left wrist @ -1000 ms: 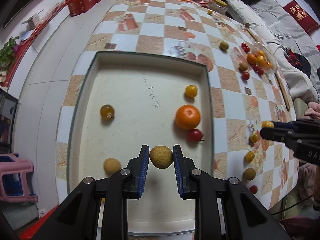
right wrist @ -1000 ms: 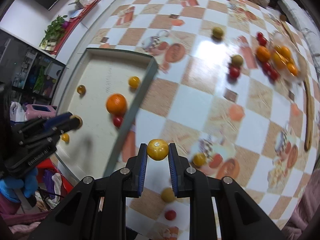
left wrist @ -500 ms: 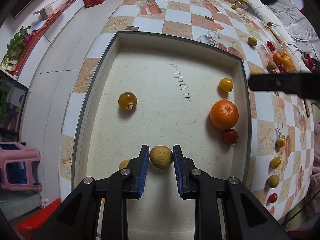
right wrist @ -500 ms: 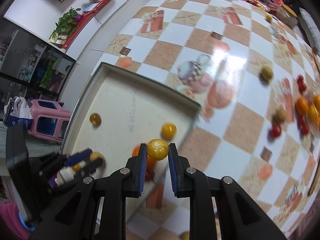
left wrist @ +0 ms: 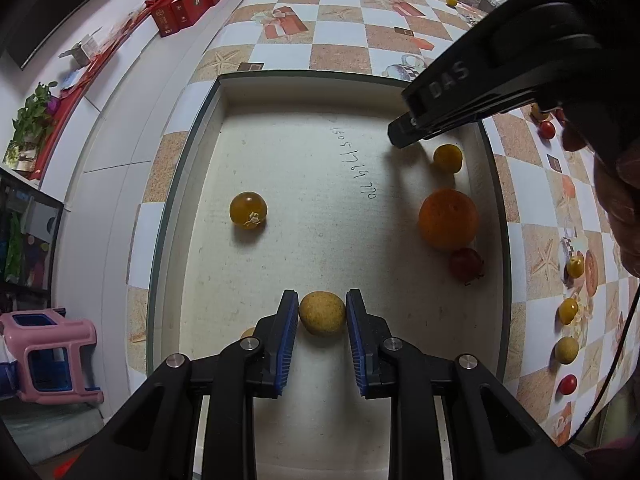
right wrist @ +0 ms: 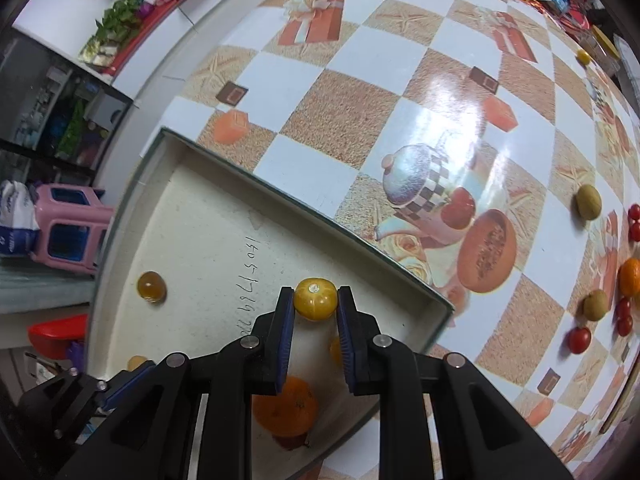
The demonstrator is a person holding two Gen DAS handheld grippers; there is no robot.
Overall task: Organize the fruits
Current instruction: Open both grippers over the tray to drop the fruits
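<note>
In the left wrist view my left gripper [left wrist: 322,297] is shut on a tan round fruit [left wrist: 322,316], low over the near end of the cream tray [left wrist: 182,184]. Inside the tray lie an amber tomato [left wrist: 248,211], an orange [left wrist: 448,219], a red tomato [left wrist: 466,264] and a yellow tomato [left wrist: 448,157]. Another tan fruit [left wrist: 248,333] peeks out behind my left finger. My right gripper [right wrist: 315,292] is shut on a yellow tomato [right wrist: 315,302] above the tray's far right part [right wrist: 304,208]. It enters the left wrist view from the upper right [left wrist: 408,130].
Loose fruits lie on the checkered tablecloth right of the tray: tan [left wrist: 566,350], yellow [left wrist: 568,311], red [left wrist: 568,384], and further green-brown ones [right wrist: 589,202], red tomatoes [right wrist: 579,340] and an orange [right wrist: 630,276]. A pink stool [left wrist: 52,356] stands beside the table.
My right gripper has carried the yellow tomato from over the tablecloth to above the tray. My left gripper has sunk a little toward the tray floor, still holding the tan fruit.
</note>
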